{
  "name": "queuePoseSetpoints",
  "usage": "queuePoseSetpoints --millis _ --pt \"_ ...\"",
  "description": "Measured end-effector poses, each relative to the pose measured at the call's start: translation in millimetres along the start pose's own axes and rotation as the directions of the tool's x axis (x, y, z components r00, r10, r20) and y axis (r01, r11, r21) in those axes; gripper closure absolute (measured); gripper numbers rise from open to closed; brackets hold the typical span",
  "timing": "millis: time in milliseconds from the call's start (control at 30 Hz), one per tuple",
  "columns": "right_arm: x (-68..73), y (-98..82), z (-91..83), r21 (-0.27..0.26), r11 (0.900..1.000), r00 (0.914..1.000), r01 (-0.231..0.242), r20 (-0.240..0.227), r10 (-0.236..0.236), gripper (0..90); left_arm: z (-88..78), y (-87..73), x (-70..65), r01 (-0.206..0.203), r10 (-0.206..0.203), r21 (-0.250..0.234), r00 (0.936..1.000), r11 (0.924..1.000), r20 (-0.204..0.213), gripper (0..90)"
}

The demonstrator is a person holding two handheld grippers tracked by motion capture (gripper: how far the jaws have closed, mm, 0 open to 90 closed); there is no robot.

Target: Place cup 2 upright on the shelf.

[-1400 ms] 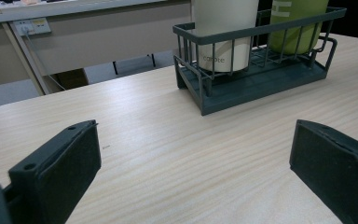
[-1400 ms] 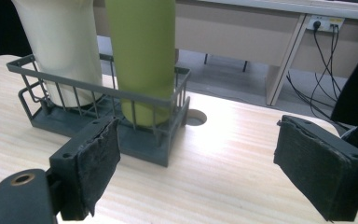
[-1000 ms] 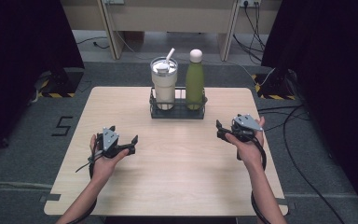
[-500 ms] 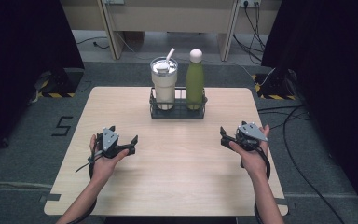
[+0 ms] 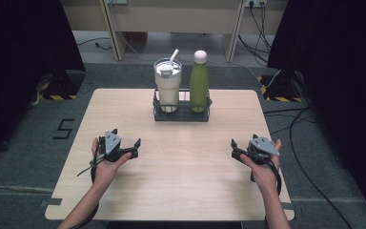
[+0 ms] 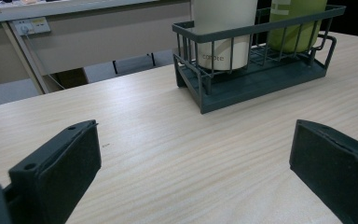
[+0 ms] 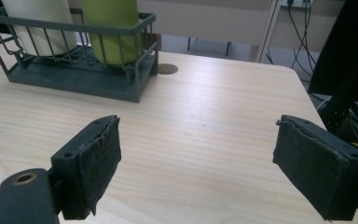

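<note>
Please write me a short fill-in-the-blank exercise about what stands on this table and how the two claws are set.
1. The white tumbler and the green bottle stand together in a dark wire ____.
2. A ____ sticks up from the tumbler's lid.
3. The bottle's cap is ____ in colour.
4. The left claw and the right claw both have their jaws ____, with nothing between them.

Missing words: basket; straw; white; open

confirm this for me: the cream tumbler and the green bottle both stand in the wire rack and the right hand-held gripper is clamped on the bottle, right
Not quite. The tumbler and green bottle do stand in the wire rack, but the right hand-held gripper is open with nothing between its jaws, far from the bottle, as the high view shows.
</note>
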State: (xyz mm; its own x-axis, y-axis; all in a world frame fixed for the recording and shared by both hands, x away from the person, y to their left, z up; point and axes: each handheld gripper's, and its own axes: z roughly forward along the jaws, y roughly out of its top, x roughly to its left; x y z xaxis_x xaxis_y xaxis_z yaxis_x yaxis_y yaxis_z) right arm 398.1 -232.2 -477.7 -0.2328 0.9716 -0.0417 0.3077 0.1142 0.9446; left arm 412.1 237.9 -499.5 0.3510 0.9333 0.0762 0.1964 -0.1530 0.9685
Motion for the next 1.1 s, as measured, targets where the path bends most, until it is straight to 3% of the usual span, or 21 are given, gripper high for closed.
queuePoseSetpoints --millis 367,667,1100 --pt "-5.8 -19.4 -4.5 0.007 0.999 0.9991 -0.039 0.016 0.039 15.1 0.8 -2.1 -0.3 -0.001 0.001 0.006 1.0000 1.0000 0.002 1.3" --pt "-8.4 -19.1 -11.0 -0.009 0.998 0.9976 -0.063 0.029 0.063 15.1 1.5 -1.4 -0.7 0.007 -0.007 0.003 0.9999 1.0000 0.008 1.3" --pt "-12.0 -22.5 -15.9 -0.009 0.998 0.9977 -0.061 0.029 0.062 15.2 2.1 -1.6 -1.1 0.022 -0.022 0.005 0.9997 0.9997 0.009 1.3"
